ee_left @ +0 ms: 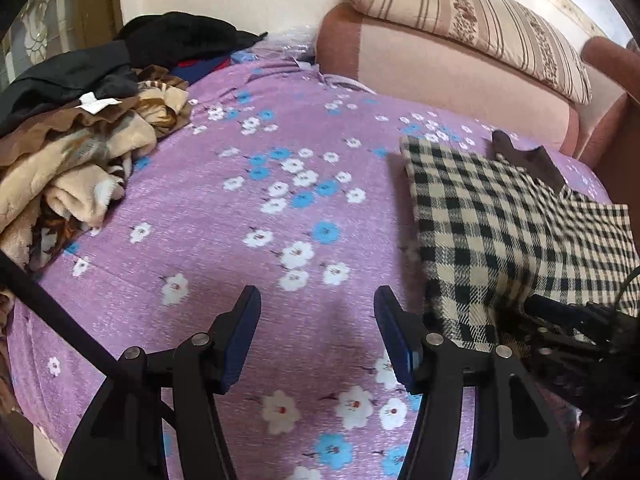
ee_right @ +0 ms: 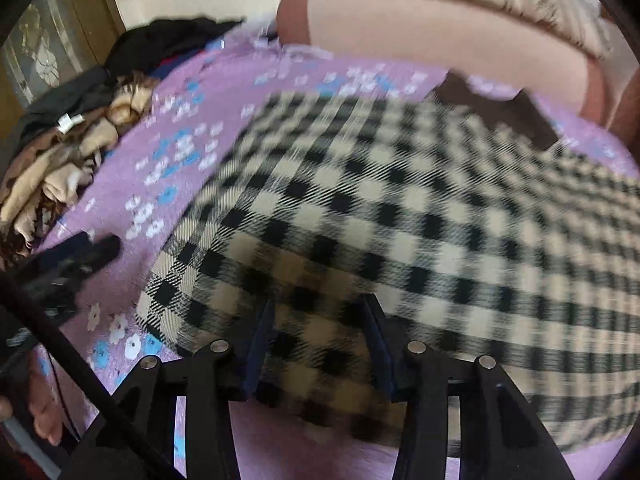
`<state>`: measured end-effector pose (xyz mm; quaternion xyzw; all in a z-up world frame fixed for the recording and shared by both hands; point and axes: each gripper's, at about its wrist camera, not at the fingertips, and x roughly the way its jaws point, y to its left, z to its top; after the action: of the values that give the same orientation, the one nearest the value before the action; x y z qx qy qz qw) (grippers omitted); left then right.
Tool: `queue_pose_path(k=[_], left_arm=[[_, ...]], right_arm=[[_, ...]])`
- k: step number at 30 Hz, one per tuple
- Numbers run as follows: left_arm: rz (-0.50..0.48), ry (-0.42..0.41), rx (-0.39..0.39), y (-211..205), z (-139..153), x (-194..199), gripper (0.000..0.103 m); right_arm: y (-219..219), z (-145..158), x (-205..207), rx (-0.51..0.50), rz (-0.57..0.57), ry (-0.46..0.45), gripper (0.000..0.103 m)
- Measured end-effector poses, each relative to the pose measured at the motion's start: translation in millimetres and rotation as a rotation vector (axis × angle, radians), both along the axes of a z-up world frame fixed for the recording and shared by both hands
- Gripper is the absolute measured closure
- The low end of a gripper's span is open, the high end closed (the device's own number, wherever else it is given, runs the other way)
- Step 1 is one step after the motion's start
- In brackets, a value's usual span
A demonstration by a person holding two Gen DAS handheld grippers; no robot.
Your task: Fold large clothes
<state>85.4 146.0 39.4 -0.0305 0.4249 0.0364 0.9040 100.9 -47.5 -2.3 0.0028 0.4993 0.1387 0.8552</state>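
Note:
A folded black-and-cream checked garment (ee_left: 500,220) with a brown collar (ee_left: 528,160) lies on the purple flowered bedsheet (ee_left: 240,220), to the right. My left gripper (ee_left: 318,300) hovers open over bare sheet just left of it, with nothing between its blue pads. In the right wrist view the checked garment (ee_right: 400,200) fills the picture, blurred. My right gripper (ee_right: 319,308) stands open over its near left corner; cloth shows between the fingers, but the pads do not press on it. The right gripper (ee_left: 568,332) also shows at the garment's near edge, and the left gripper (ee_right: 80,256) at the left.
A heap of beige, brown and black clothes (ee_left: 80,152) lies along the bed's left side. A pink folded blanket (ee_left: 440,68) with a striped pillow (ee_left: 480,20) on it lines the far edge. A person's hand (ee_right: 40,412) shows at the lower left.

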Motion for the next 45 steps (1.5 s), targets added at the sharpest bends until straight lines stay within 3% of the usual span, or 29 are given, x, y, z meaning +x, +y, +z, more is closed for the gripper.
queue_pose_path(k=[7, 23, 31, 45], left_arm=[[-0.002, -0.015, -0.051, 8, 7, -5, 0.04], [-0.026, -0.012, -0.022, -10, 10, -10, 0.04], [-0.042, -0.011, -0.001, -22, 12, -11, 0.039], [-0.087, 0.01, 0.061, -49, 5, -11, 0.039]], right_arm=[[18, 1, 3, -0.038, 0.044, -0.006, 0.052], [36, 13, -21, 0.029, 0.113, -0.04, 0.052], [-10, 15, -18, 0.027, 0.0, -0.063, 0.052], [-171, 2, -37, -0.051, -0.317, -0.069, 0.052]])
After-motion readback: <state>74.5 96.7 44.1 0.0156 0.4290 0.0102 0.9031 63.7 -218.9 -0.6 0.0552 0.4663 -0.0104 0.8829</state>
